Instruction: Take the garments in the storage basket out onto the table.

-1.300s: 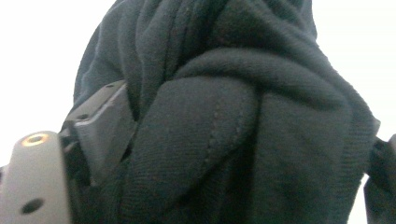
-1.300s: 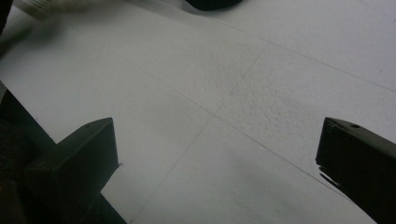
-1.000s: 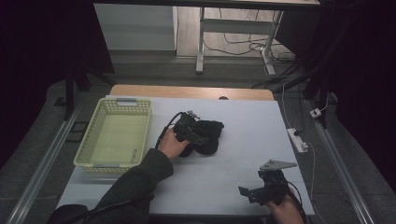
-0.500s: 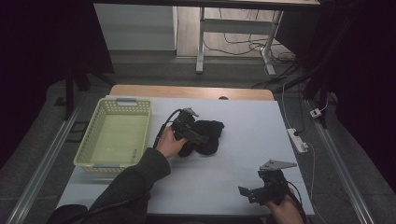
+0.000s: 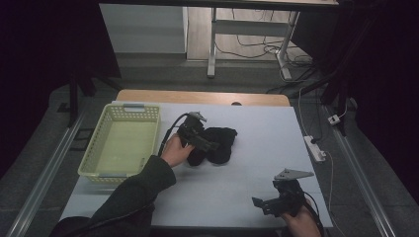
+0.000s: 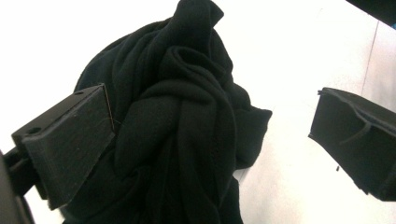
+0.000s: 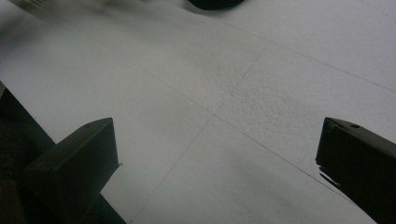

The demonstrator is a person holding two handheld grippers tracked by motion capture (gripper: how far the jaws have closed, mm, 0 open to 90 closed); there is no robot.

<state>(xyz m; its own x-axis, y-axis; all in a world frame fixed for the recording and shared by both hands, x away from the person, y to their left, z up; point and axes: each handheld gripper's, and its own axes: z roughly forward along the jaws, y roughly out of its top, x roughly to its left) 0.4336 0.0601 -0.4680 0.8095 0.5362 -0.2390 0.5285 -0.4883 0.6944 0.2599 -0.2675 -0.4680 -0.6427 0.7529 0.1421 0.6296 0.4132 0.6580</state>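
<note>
Quickly, left to right in the high view: we see a pale yellow-green basket (image 5: 120, 144) on the left part of the white tabletop (image 5: 257, 133), nothing visible inside it. Just right of the basket comes the person's left hand (image 5: 174, 150), dark sleeve running in from the bottom edge, gripping the left tool (image 5: 207, 144), whose cable loops back over the hand. That tool sits over the near-left side of the black cloth (image 5: 215, 144) — a crumpled, bunched heap near the middle of the tabletop, well apart from the basket rim.

From the left gripper view we get the cloth (image 6: 182, 130) twisted into thick folds between the jaws. The left jaw lies against the fabric; the right jaw stands clear of it, white tabletop showing between. So we call the left tool (image 6: 210, 154) spread wide and not clamped on the cloth — its jaws have just been opening, cloth between them.

Farther right and nearer the person, the right tool (image 5: 272, 202) hangs low over the front right corner, held in the right hand (image 5: 300, 224), well apart from the cloth. In the right gripper view its jaws stand far apart over bare tabletop (image 7: 224, 93). A white power strip (image 5: 316, 148) lies along the right edge.
</note>
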